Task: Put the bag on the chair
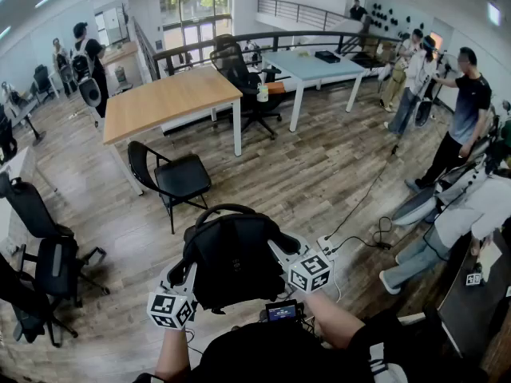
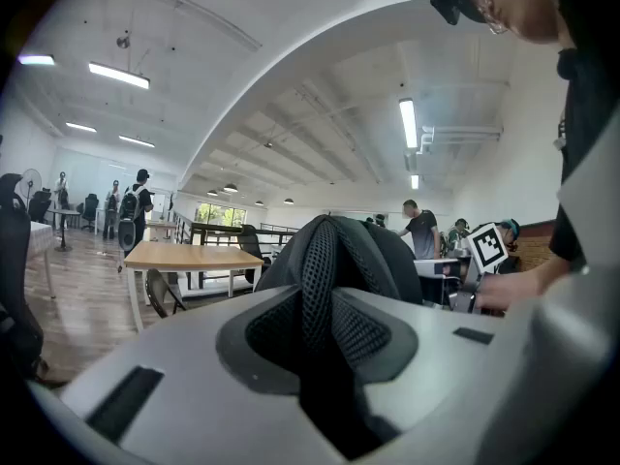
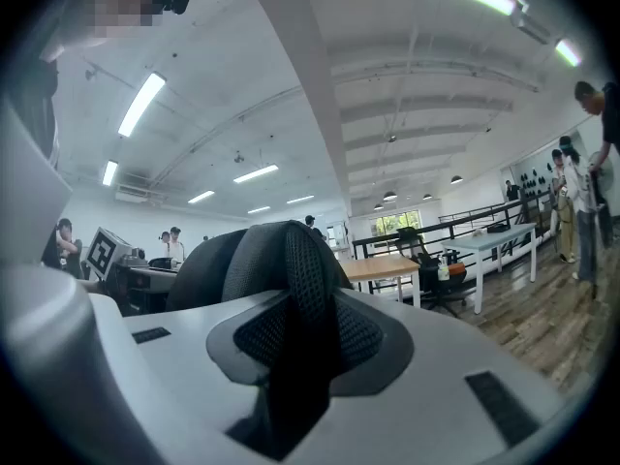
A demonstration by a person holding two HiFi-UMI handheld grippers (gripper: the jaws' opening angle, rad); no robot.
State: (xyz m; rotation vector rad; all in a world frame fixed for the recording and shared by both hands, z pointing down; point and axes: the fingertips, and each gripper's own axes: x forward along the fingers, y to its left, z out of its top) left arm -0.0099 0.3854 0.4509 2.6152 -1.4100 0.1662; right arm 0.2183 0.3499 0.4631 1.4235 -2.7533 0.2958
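- The bag (image 1: 231, 258), a black backpack, hangs in the air on the near side of the chair (image 1: 174, 178). It is apart from the chair and not on its seat.
- The left gripper (image 2: 325, 332) has its jaws drawn in tight on a mesh strap (image 2: 318, 260) of the bag, which fills the gap between them.
- The right gripper (image 3: 291, 356) is clamped the same way on the other mesh strap (image 3: 295, 269), so the bag is carried between the two.
- The chair is a black folding one with a bare seat, and open floor lies between it and the bag.
- A wooden table (image 1: 168, 94) on white legs stands just behind the chair.
- Black swivel chairs (image 1: 48, 262) stand to the left of the chair, well apart from it.
- A white table (image 1: 315, 66) is farther behind the chair and to its right, with another swivel chair (image 1: 243, 78) between the two tables.
- A power strip (image 1: 327, 246) and a black cable (image 1: 363, 202) lie on the floor to the right of the chair, near the right gripper.
- People (image 1: 463, 118) stand well to the right of the chair, and more are far behind it on the left.
- The floor (image 1: 303, 174) is wood plank.
- The room is an open office with white walls, a window (image 1: 196, 2) at the far end, a dark railing (image 1: 319, 38) and strip lights on the ceiling.
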